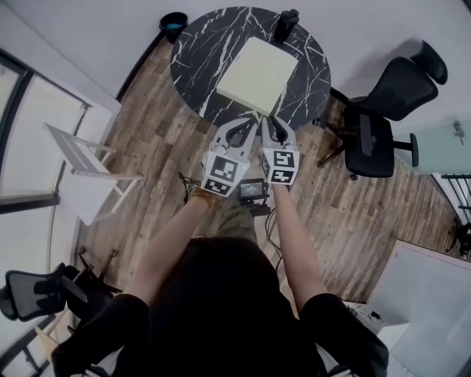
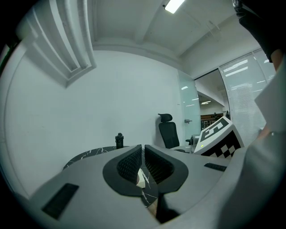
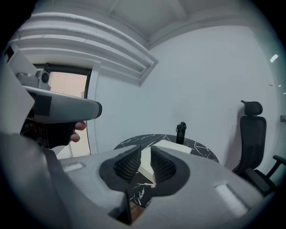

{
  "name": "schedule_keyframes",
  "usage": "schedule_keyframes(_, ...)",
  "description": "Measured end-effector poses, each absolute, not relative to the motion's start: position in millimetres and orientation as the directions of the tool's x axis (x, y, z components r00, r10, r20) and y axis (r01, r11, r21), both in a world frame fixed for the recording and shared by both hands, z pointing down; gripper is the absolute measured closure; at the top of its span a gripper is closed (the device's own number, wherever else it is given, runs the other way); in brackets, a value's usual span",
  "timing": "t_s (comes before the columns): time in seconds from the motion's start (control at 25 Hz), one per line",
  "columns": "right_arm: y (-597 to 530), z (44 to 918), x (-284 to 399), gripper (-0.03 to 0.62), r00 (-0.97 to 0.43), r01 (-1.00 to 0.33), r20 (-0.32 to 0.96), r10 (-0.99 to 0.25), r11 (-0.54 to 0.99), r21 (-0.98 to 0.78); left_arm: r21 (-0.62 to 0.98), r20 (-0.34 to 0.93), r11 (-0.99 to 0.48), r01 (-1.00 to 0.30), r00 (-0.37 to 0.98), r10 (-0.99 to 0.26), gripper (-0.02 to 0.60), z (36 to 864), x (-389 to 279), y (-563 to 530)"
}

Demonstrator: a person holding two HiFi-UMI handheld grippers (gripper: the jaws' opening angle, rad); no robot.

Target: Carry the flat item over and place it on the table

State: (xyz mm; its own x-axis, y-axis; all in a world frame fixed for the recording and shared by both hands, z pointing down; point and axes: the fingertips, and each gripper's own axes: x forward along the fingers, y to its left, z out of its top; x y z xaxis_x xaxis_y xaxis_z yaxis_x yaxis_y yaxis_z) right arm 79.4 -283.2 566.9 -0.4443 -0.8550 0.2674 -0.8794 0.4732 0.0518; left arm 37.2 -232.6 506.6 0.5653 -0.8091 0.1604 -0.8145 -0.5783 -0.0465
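Hovering empty side by side, left gripper (image 2: 143, 156) jaws almost touching, right gripper (image 3: 145, 159) jaws narrowly apart, pale yellow square flat slab (image 1: 257, 75) lying just beyond their tips on round black white-veined marble table (image 1: 197, 53), black bottle (image 1: 287, 22) standing at its far edge.

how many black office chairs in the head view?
2. One chair right of the round table; the other chair in the lower left corner. Dark shape at the far right edge may be a third; can't tell.

Overhead head view; gripper views toward table (image 1: 199, 51)
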Motion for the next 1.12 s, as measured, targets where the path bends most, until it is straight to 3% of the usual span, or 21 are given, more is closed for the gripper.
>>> schedule_keyframes(0.64,-241,538,65,0.533,-0.431,-0.885,0.232,-0.872,0.459,0.081,-0.047,0.135,-0.572,-0.819,0.562,-0.816,0.566,491,16,-189)
schedule_keyframes(0.8,-228,523,65,0.574,-0.42,-0.889,0.209,-0.883,0.447,0.104,-0.052,0.131,-0.573,-0.818,0.563,-0.816,0.566,485,15,-176)
schedule_keyframes(1.12,-198,506,68,0.574,-0.417,-0.89,0.196,-0.888,0.442,0.111,-0.059,0.112,-0.586,-0.808,0.578,-0.808,0.566,468,19,-146)
